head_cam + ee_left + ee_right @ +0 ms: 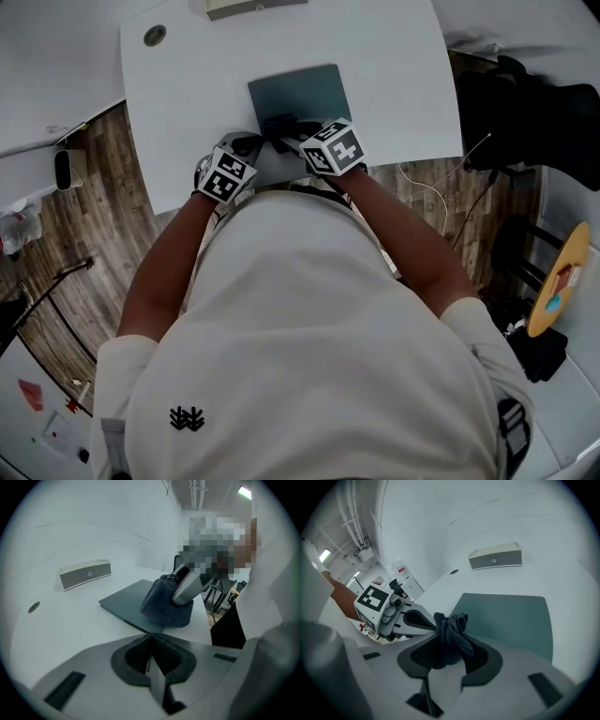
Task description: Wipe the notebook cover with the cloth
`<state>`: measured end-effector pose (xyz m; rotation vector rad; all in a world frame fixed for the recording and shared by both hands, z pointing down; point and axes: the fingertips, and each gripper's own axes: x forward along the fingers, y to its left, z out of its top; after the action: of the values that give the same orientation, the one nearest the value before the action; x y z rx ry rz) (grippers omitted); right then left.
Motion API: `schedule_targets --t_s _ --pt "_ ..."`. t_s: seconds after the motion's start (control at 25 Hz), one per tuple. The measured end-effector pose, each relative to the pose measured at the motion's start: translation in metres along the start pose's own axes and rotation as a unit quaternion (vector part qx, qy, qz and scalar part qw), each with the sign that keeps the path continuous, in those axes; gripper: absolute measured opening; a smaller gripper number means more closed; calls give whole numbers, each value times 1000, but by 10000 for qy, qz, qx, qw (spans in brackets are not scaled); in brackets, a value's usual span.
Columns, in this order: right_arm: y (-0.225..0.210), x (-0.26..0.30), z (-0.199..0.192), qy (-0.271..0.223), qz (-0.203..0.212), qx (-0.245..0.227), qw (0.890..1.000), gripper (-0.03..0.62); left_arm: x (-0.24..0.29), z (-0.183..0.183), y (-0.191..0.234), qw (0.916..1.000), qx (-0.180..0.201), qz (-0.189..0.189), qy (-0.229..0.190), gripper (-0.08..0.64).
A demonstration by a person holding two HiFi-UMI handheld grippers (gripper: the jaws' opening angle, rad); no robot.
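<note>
A teal notebook (305, 92) lies flat on the white table (187, 84). A dark blue cloth (279, 125) rests on the notebook's near edge, and my right gripper (286, 129) is shut on it. In the right gripper view the cloth (451, 637) bunches between the jaws, with the notebook (511, 618) just beyond. My left gripper (246, 147) sits on the table left of the notebook, shut and holding nothing. In the left gripper view the cloth (164, 606) presses on the notebook (124, 603) under the right gripper (187, 587).
A pale speaker bar (253, 7) (86, 573) (495, 557) lies at the table's far edge. A round cable hole (155, 36) is at the far left. The table's near edge is by my body. Cables (427, 187) trail on the wooden floor at right.
</note>
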<state>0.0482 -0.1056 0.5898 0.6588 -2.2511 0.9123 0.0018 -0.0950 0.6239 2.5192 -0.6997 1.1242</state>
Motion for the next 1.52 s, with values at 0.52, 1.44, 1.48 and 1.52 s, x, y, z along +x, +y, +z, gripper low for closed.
schedule_targets --t_s 0.52,1.44,1.48,1.52 --pt "-72 -58 -33 -62 -600 631 9962 137 0 -1 -1 10000 -33 -86 11 6" --pt "-29 -31 20 160 -241 228 9993 135 4 3 -4 9998 -28 -198 71 6" --pt "-22 -20 24 165 -165 210 9995 135 4 2 -5 9998 -30 -205 75 6" --pt "-16 -10 29 170 -96 206 9996 135 4 2 -5 9997 -31 -212 77 6"
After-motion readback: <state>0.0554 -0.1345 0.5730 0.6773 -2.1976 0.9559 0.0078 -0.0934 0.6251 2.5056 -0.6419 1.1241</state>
